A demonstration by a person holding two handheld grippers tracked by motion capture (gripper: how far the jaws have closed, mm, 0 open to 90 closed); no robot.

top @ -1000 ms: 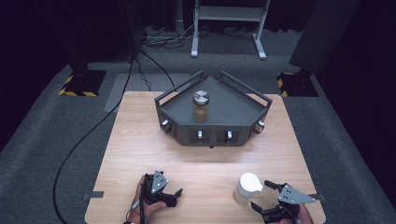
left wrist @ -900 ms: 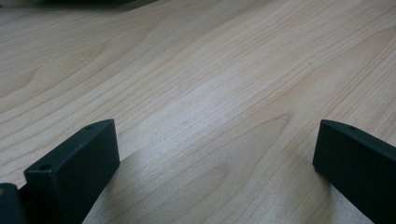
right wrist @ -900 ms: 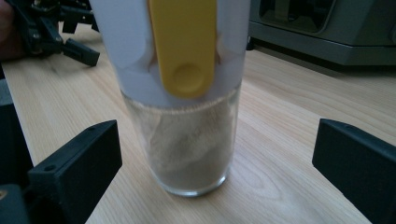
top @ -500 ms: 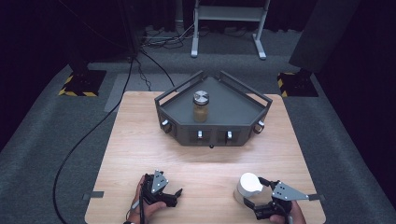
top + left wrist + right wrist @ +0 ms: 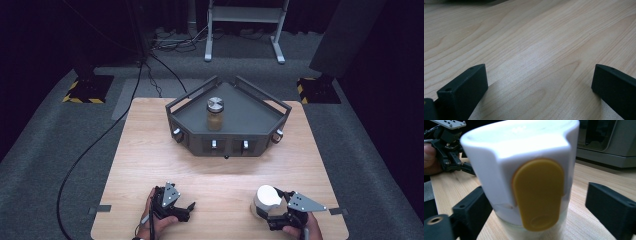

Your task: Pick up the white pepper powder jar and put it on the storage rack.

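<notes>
A small container [image 5: 265, 198] with a white cap stands near the table's front right. Seen close in the right gripper view, the container [image 5: 524, 157] has a yellow flip tab and a clear lower body. My right gripper [image 5: 273, 210] reaches in from the right, and its jaws have just been closing with the container between them. In that view my right gripper [image 5: 540, 205] has one jaw right beside the cap, while the other still stands clear of it. My left gripper [image 5: 189, 211] rests open at the front left, and nothing but bare wood lies between the jaws of the left gripper [image 5: 539, 82].
A dark five-sided tray [image 5: 230, 146] sits at the back middle of the wooden table [image 5: 150, 150]. A jar [image 5: 215, 114] with a metal lid and brownish contents stands in it. The other hand's gripper [image 5: 449, 145] shows behind the container.
My right gripper has slid left up to the white-capped container, so its jaws now flank it, and they stand narrower than before. The left gripper has stayed put.
</notes>
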